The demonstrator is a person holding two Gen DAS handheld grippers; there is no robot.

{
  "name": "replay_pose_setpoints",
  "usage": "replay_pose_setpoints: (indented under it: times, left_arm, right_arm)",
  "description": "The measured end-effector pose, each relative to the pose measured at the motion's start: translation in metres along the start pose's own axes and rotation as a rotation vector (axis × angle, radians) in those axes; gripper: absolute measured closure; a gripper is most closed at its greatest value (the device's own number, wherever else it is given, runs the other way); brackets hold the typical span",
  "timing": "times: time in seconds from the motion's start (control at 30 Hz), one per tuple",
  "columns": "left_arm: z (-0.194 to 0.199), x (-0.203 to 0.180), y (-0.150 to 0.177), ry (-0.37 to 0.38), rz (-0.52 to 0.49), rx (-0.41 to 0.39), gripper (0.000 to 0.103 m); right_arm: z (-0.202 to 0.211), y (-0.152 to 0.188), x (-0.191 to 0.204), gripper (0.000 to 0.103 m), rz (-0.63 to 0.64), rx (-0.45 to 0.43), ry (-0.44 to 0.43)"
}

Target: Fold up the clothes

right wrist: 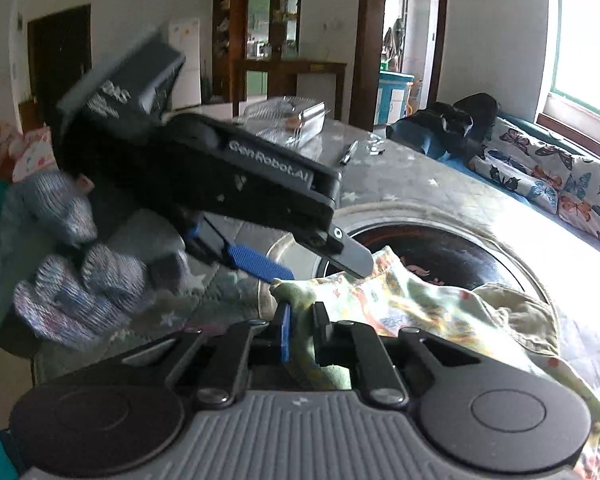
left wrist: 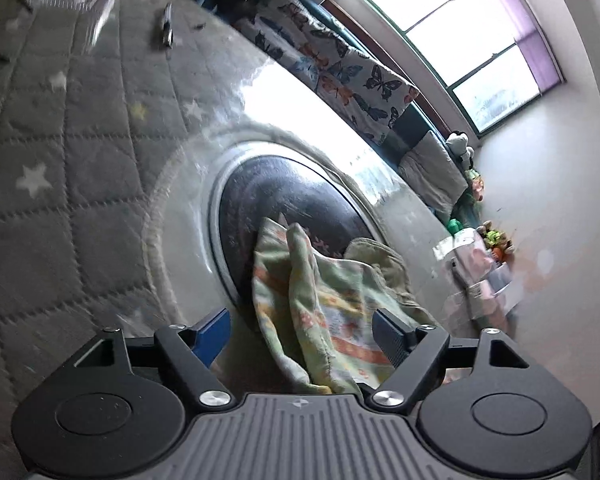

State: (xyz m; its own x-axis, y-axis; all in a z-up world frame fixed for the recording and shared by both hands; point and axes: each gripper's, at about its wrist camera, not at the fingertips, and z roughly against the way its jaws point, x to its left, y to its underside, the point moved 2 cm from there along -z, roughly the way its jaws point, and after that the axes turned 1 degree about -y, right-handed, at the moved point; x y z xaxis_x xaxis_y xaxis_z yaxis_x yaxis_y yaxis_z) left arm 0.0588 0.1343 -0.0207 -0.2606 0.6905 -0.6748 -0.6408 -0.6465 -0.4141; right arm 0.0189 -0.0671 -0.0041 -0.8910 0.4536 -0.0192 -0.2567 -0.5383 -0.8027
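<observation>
A small green patterned garment [left wrist: 328,312] lies bunched on the table over a dark round inset [left wrist: 276,200]. My left gripper [left wrist: 302,336] is open, its jaws wide apart with the cloth between them. In the right wrist view the same garment [right wrist: 420,300] drapes toward the right. My right gripper [right wrist: 301,332] is shut on the garment's edge. The left gripper [right wrist: 296,266] also shows there, held by a gloved hand [right wrist: 84,280], its fingertips open just above the cloth's edge.
The table wears a grey quilted star cover [left wrist: 60,160]. A clear plastic box [right wrist: 288,116] and a pen [right wrist: 350,152] lie at its far end. A butterfly-print sofa [right wrist: 560,184] runs along the window side, with a dark bag [right wrist: 452,120] on it.
</observation>
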Motion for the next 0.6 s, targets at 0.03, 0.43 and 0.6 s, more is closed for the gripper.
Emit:
replay_pose_setpoints:
  times: [0.03,0.43,0.6]
  left_arm:
    - [-0.002,-0.001,0.0,0.007,0.01,0.005,0.023]
    - [-0.022,-0.007,0.003,0.005,0.029,0.046,0.083]
    - [-0.029,-0.008,0.004,-0.005,0.027,0.061,0.086]
  right_arm:
    - [0.003,0.0,-0.001,0.094,-0.002,-0.004,-0.002]
    - [0.021,0.009,-0.006,0.093,-0.04,-0.009,-0.043]
    - [0.035,0.012,-0.018,0.09,-0.089,-0.021,-0.017]
